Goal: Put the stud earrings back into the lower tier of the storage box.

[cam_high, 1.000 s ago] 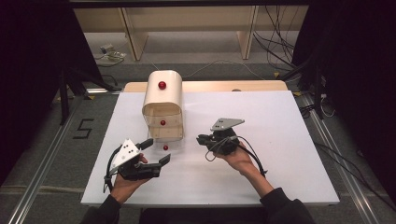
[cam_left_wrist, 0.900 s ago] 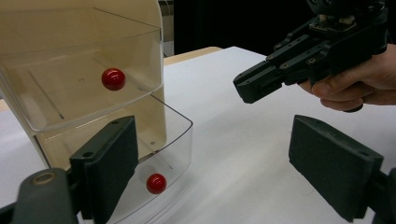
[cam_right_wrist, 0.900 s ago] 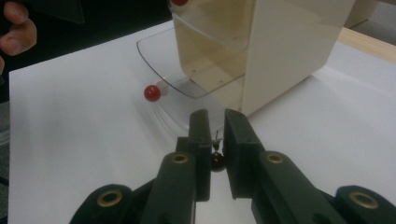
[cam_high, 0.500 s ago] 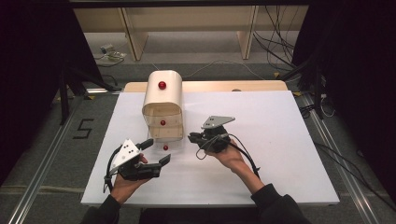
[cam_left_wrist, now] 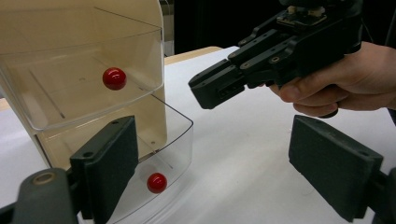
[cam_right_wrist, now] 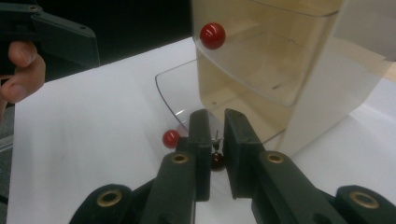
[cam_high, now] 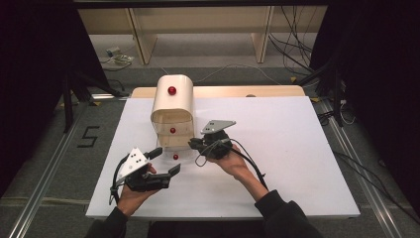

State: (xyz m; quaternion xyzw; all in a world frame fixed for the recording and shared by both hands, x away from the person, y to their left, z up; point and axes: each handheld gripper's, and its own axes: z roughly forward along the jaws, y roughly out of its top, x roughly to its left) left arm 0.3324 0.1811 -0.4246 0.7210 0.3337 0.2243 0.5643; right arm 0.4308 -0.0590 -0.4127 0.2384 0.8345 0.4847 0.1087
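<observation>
white tabletop [cam_high: 297, 148]: open bottom drawer [cam_left_wrist: 173, 140] points toward the person; right gripper [cam_right_wrist: 215, 133] closed, left gripper [cam_left_wrist: 210, 154] spread

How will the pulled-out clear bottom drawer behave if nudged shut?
Probably stiff: the bottom drawer looks like thin, rigid clear plastic. Likely light, so a nudge may shift the whole cabinet. Its small, glossy round knob may slip between pads.

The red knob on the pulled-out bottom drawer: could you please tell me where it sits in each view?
High view: the bottom knob lies left of centre, just in front of the cabinet.
Left gripper view: the bottom knob is low, left of centre.
Right gripper view: the bottom knob is left of centre, below the middle.
Shared landmark: the middle drawer's knob, above it in every view.
</observation>
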